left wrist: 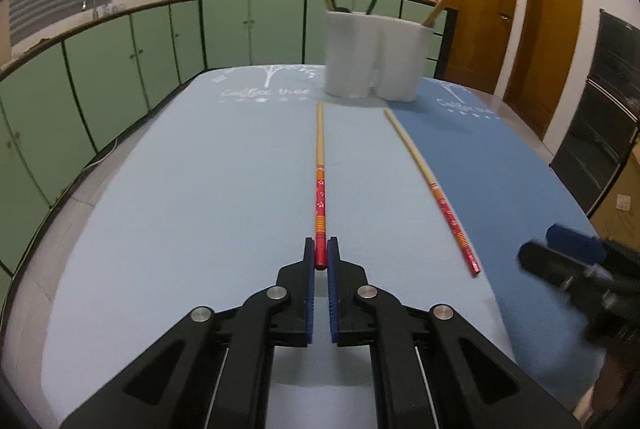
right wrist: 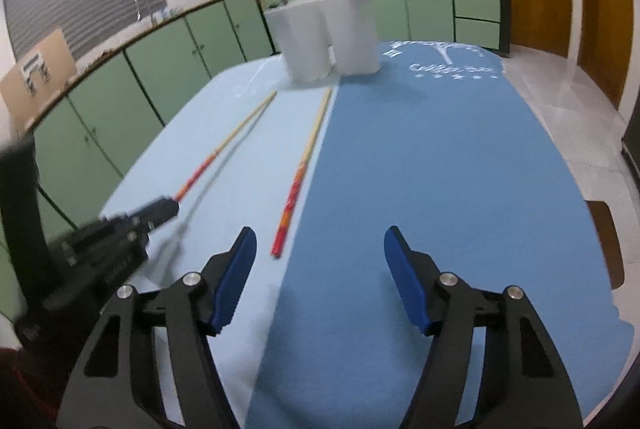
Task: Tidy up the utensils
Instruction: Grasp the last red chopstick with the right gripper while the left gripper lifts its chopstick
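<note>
- Two chopsticks lie near the white holder [left wrist: 374,55]: your left gripper [left wrist: 321,253] is clamped on the held chopstick [left wrist: 320,165] at its red end.
- Beside it, the loose chopstick [right wrist: 300,175] lies on the tablecloth [right wrist: 440,189]; your right gripper [right wrist: 320,241] stands parted, nothing between its pads.

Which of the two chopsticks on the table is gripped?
The left chopstick: its red end sits clamped in the left gripper's jaws. The other chopstick lies free, nearer the open right gripper.
</note>
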Available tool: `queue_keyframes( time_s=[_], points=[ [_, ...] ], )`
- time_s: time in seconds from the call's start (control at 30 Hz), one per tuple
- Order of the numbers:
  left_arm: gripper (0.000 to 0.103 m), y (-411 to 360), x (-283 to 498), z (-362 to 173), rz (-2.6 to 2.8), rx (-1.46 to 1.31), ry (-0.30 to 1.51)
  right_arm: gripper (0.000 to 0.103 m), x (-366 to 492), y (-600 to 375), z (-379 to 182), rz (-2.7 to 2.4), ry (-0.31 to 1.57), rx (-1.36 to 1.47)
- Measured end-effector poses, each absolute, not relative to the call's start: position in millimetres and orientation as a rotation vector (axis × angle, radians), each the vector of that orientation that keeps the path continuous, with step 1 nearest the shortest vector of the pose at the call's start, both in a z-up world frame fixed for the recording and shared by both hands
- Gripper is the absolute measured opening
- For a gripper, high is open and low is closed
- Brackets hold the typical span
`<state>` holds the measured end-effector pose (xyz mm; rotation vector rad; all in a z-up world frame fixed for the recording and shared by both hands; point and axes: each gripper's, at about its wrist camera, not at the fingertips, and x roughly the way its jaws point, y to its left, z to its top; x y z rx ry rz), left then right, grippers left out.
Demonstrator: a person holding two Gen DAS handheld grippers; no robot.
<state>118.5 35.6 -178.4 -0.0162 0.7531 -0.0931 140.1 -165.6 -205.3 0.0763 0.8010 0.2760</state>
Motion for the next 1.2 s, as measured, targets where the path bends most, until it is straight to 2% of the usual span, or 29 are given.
queue_keyframes(
  time_s=[0.2,0.27,0.6,0.67,0.97,1.2],
  points=[
    [0.006,40,119,-186,-0.091,-0.029,0.778,0.045,145,-146,-217,0.261,0.812,0.004],
    [0.006,41,121,-188,-0.091,-0.042,0.787,0.035,147,-144,-222,0.253,0.823,-0.005],
    [0.006,43,123,-194,-0.092,-0.057,0.803,0.017,147,-133,-227,0.227,0.793,-0.065],
    [0.006,43,122,-194,-0.091,-0.055,0.802,0.005,148,-132,-227,0.238,0.793,-0.071],
    [0.006,43,120,-178,-0.101,-0.029,0.781,0.005,145,-156,-208,0.267,0.802,-0.011],
    [0.006,41,113,-132,-0.122,0.006,0.695,0.005,138,-180,-158,0.291,0.712,-0.01]
  ],
)
